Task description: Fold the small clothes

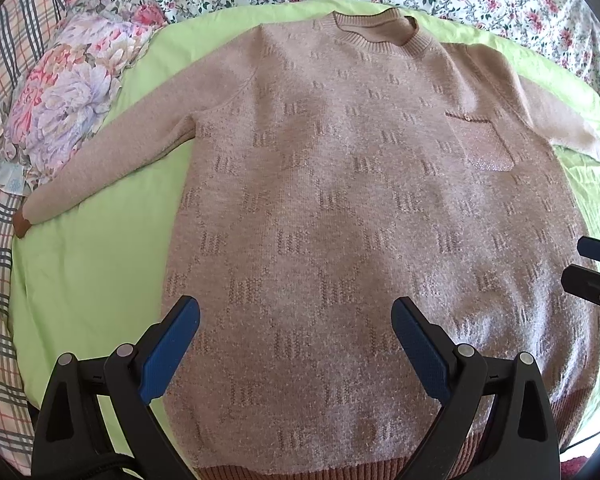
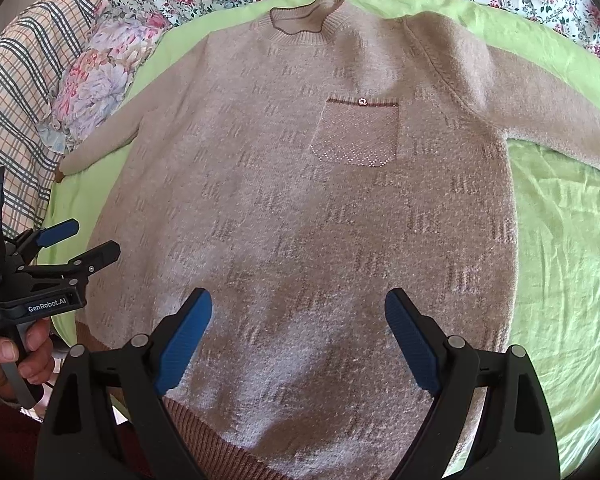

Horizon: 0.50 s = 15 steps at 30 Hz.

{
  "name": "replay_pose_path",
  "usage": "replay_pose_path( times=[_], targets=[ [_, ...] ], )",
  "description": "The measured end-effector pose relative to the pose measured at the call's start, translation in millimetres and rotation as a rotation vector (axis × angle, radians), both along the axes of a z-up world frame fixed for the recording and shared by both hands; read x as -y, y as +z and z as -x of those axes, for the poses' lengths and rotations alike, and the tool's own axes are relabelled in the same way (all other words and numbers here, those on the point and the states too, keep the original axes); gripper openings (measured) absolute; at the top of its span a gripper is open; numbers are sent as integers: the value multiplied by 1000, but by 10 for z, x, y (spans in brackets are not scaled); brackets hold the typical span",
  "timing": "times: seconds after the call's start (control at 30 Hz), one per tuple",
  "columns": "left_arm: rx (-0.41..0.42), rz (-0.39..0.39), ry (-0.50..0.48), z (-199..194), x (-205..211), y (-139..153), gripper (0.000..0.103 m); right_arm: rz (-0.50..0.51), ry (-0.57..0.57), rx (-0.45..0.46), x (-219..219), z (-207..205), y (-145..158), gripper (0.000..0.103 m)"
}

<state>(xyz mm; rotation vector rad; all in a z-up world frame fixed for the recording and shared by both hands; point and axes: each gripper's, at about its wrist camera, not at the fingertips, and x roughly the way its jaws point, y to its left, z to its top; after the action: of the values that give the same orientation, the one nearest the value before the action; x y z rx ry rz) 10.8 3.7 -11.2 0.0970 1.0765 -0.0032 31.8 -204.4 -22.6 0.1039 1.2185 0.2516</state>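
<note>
While the sweater (image 1: 340, 200) is spread flat, front up with sleeves out, on a green sheet (image 1: 92, 272) over the bed, its hem is seen just ahead of both grippers. The left gripper (image 1: 296, 344) and right gripper (image 2: 298, 340) are held above it, jaws apart, gripping nothing. A floral pillow (image 1: 68, 100) is seen beside the left sleeve.

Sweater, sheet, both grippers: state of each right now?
sweater: flat, face up, unfolded, sleeves spread
chest pocket: flat, facing up
green sheet: spread under sweater, lightly creased
left gripper: open, empty, above hem
right gripper: open, empty, above hem
</note>
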Motion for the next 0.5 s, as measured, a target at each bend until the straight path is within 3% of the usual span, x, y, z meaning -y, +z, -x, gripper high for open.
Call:
replay_pose_path(
  times=[0.5],
  targets=[
    [-37, -17, 29, -135, -14, -80, 97, -38, -80, -13, 357, -7, -12, 89]
  ],
)
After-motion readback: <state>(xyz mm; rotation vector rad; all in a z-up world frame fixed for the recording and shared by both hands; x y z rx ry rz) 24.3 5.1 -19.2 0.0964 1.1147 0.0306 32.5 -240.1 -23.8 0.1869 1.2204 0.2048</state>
